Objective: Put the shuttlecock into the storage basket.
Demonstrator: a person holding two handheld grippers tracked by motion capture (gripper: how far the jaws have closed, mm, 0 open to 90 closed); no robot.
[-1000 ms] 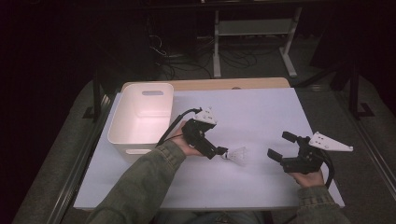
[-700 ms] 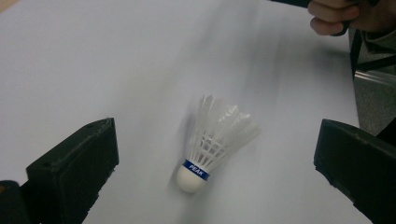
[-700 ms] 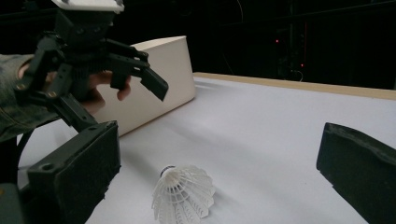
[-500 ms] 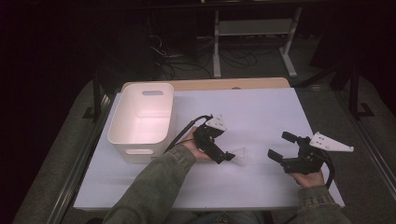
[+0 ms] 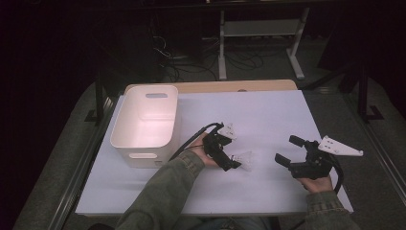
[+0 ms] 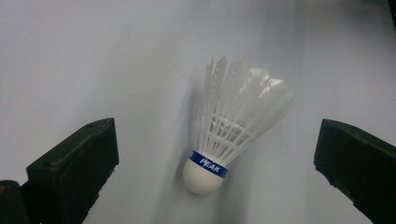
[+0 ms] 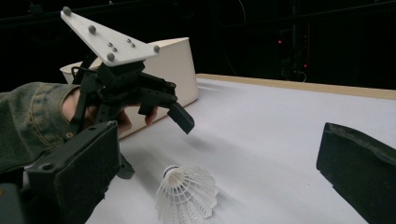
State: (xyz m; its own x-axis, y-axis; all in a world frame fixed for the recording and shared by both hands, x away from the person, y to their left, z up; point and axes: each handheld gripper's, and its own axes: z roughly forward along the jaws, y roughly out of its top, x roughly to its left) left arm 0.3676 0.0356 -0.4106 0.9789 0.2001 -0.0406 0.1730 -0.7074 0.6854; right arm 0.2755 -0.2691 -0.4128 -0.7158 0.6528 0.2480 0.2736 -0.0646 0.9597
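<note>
Left forearm in an olive sleeve reaching in from the bottom edge toward the middle of the white table, angling up and to the right. Gripping the left gripper in that hand, jaws pointing down and rightward at the tabletop, grey three-cornered plate riding on top, black cable looping back along the wrist. Holding the jaws wide apart, nothing between them touching either pad.

Lying on the table between those spread jaws: a white feathered shuttlecock with a blue band near its rounded cork. Resting on its side in the left gripper view, cork toward the camera, feather skirt fanning away and tilting right, clear of both jaws, somewhat nearer the middle than either pad. Sitting in the high view just at the tips of the left gripper, touching the table only.

Right hand staying low at the right side of the table, holding the right gripper level, jaws likewise spread and clamping nothing, aiming left toward the shuttlecock but well apart from it.

Standing to the left, near the left forearm: a white bin with handle cutouts.
</note>
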